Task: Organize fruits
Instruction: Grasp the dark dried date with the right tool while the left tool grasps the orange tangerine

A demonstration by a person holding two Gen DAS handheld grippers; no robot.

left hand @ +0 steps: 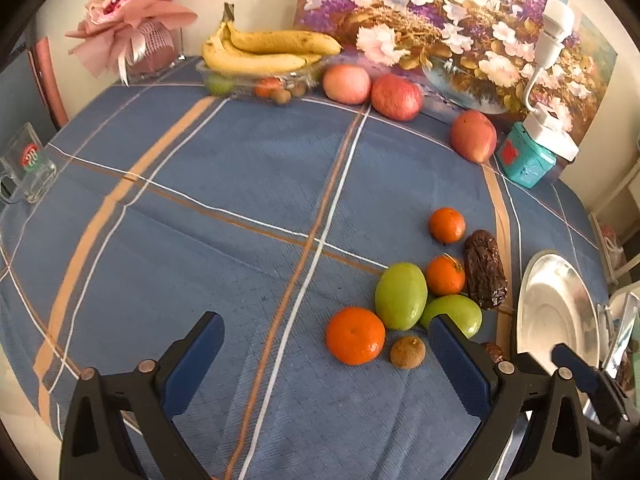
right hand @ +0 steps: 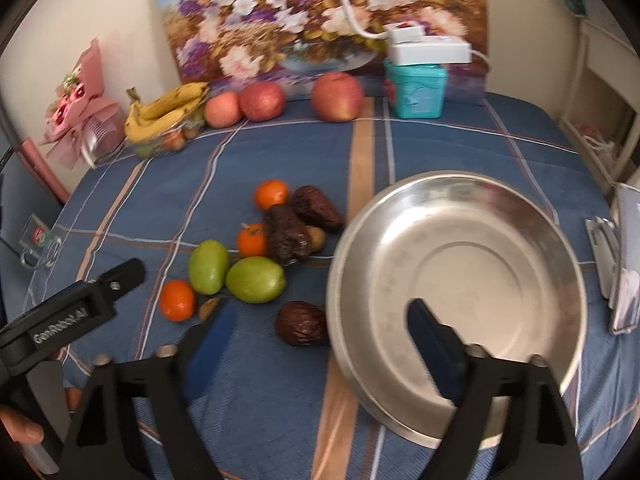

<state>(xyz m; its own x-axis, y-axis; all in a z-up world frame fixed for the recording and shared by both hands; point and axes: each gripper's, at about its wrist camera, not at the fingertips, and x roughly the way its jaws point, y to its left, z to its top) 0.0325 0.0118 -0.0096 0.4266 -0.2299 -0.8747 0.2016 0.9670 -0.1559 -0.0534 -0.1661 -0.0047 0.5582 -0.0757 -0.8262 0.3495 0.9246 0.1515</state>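
A cluster of small fruit lies on the blue checked tablecloth: three tangerines (left hand: 355, 335) (right hand: 177, 300), two green fruits (left hand: 401, 296) (right hand: 255, 279), a small brown kiwi (left hand: 407, 352) and dark wrinkled fruits (left hand: 485, 269) (right hand: 303, 323). A steel plate (right hand: 520, 216) (left hand: 556, 308) sits right of them. My left gripper (left hand: 326, 360) is open and empty, just short of the nearest tangerine. My right gripper (right hand: 316, 332) is open and empty; its right finger hangs over the plate, its left finger is near the kiwi.
Bananas (left hand: 264, 50) on a clear tray, three apples (left hand: 396, 97) and a teal box (left hand: 524, 158) stand at the back against a flower painting. A pink bouquet (left hand: 128, 28) and a glass mug (left hand: 26, 164) are at the left. A phone stand (right hand: 620, 256) is right of the plate.
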